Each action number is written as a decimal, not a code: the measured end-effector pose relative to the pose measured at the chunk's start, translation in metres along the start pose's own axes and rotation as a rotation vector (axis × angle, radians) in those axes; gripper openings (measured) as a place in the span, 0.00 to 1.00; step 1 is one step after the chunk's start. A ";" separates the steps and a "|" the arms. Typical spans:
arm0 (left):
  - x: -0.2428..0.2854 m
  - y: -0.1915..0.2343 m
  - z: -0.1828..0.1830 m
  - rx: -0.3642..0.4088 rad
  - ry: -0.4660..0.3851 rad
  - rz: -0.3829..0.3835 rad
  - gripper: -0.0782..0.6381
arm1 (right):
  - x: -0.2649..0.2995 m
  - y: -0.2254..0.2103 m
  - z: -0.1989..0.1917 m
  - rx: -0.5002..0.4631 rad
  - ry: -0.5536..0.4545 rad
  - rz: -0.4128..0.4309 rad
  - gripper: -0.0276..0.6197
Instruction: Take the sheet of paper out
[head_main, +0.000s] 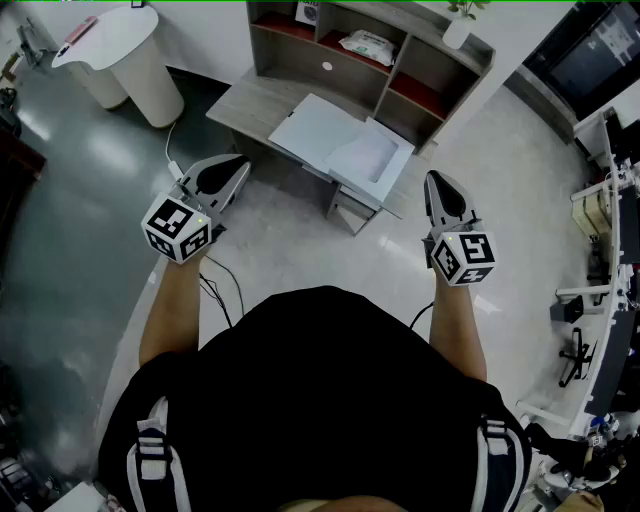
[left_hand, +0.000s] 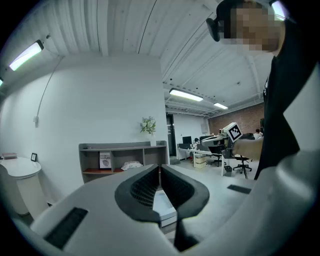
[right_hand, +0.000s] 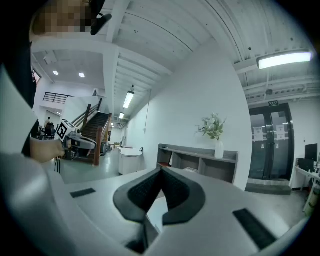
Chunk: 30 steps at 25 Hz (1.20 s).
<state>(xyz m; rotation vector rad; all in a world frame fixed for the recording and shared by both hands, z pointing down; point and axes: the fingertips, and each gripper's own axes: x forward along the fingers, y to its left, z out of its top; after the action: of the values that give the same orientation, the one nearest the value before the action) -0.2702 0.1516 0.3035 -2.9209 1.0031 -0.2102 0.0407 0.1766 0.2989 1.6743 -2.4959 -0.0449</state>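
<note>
A white flat box (head_main: 345, 150) lies open on a grey desk (head_main: 245, 105) ahead of me, with a pale sheet of paper (head_main: 368, 157) showing in its right half. My left gripper (head_main: 240, 166) hangs in the air, well short of the desk's near left edge. Its jaws are shut with nothing between them (left_hand: 159, 168). To the right of the box and nearer me, my right gripper (head_main: 437, 180) is also held over the floor. Its jaws meet at the tips and hold nothing (right_hand: 161, 170). Part of the box (left_hand: 163, 206) shows below the left jaws.
A grey shelf unit (head_main: 400, 60) stands on the desk's far side, holding a white packet (head_main: 366, 42) and a vase with a plant (head_main: 457, 28). A white round table (head_main: 115, 45) is at the far left. A cable (head_main: 215, 280) trails over the floor. Office chairs and desks fill the right.
</note>
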 end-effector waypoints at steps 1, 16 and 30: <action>-0.003 0.000 -0.001 -0.004 -0.002 -0.002 0.15 | -0.002 0.002 0.000 -0.001 0.003 -0.005 0.06; -0.022 0.003 -0.026 -0.041 0.039 -0.046 0.15 | -0.018 0.026 -0.022 0.039 0.044 -0.059 0.06; 0.033 0.022 -0.037 -0.038 0.086 -0.041 0.15 | 0.023 -0.024 -0.042 0.061 0.064 -0.057 0.06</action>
<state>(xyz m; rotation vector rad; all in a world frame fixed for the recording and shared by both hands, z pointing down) -0.2634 0.1136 0.3424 -2.9922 0.9700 -0.3250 0.0599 0.1482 0.3399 1.7419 -2.4261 0.0788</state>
